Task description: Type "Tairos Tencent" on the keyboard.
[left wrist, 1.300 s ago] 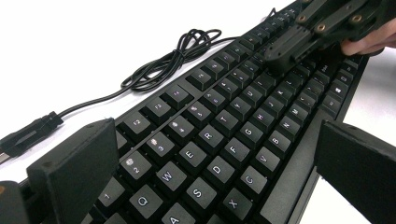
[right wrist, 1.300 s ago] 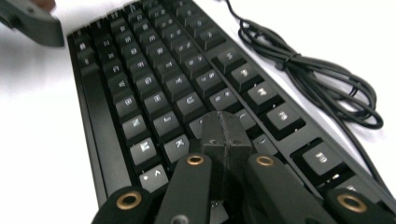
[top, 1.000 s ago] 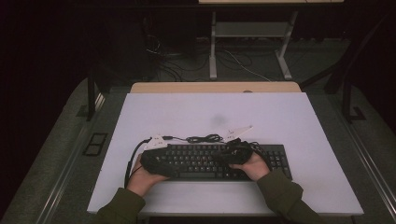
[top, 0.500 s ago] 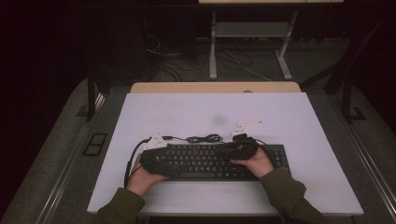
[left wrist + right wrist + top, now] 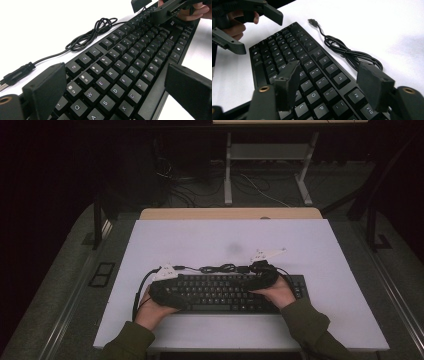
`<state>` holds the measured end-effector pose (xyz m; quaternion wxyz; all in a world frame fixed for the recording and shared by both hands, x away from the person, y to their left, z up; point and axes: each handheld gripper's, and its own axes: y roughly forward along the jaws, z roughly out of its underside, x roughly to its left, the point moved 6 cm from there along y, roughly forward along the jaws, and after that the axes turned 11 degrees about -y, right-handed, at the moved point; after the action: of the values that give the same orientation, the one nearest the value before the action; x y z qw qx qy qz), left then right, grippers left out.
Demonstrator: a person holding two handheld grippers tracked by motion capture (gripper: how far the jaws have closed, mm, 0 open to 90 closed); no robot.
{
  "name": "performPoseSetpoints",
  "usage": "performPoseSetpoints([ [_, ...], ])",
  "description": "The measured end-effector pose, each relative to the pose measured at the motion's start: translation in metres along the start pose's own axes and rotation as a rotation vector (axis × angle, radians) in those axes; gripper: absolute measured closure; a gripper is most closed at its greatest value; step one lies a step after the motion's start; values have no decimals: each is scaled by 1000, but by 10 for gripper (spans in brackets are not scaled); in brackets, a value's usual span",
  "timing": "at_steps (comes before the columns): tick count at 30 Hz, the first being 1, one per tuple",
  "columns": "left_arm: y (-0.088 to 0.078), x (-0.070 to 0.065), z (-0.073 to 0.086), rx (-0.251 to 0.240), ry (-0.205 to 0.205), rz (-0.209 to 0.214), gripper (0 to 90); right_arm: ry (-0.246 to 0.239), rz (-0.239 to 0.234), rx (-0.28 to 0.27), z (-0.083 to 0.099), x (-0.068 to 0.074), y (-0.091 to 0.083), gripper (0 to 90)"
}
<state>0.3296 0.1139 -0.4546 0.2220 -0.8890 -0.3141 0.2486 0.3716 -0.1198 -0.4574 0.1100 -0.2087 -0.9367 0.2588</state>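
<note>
A white counter (image 5: 320, 245) carries the work, with a strip of pale wood showing along its far edge and a faint grey smudge near its middle. Around it the room is dark: grey floor to either side, and beyond the counter the legs of a light metal frame (image 5: 229, 170) with loose cables lying on the floor beneath.

A black keyboard (image 5: 220, 292) lies flat on the near half of the counter, its long side running left to right. Its thin black cord (image 5: 220, 268), bunched in loops, lies on the counter just behind it and ends in a free plug (image 5: 312, 21).

The left gripper (image 5: 117, 85) hovers over the keyboard's left end with its fingers spread wide, one over the number row and one past the near edge, nothing pressed between them. The right gripper (image 5: 332, 82) is over the right end, near the function keys; its fingers have just been opening and stand apart above the keys, gripping nothing.

No container is on the counter. The person's sleeves are cut off at the bottom edge of the high view, and both hands cover parts of the keyboard's ends
</note>
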Motion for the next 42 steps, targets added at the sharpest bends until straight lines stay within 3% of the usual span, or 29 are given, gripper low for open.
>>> performPoseSetpoints([
  [7,-6,0,1,2,13,-2,158,-3,9,-9,-1,0,0,298],
  [16,-20,4,2,-24,-6,1,323,-9,5,-8,-1,2,2,292],
  [25,-30,7,8,-44,-16,-2,602,-21,-1,0,0,7,5,289],
  [34,-26,13,12,-15,-33,2,870,-23,-1,7,1,8,6,286],
  [42,-22,16,15,17,-45,2,891,-20,0,4,1,8,5,284],
])
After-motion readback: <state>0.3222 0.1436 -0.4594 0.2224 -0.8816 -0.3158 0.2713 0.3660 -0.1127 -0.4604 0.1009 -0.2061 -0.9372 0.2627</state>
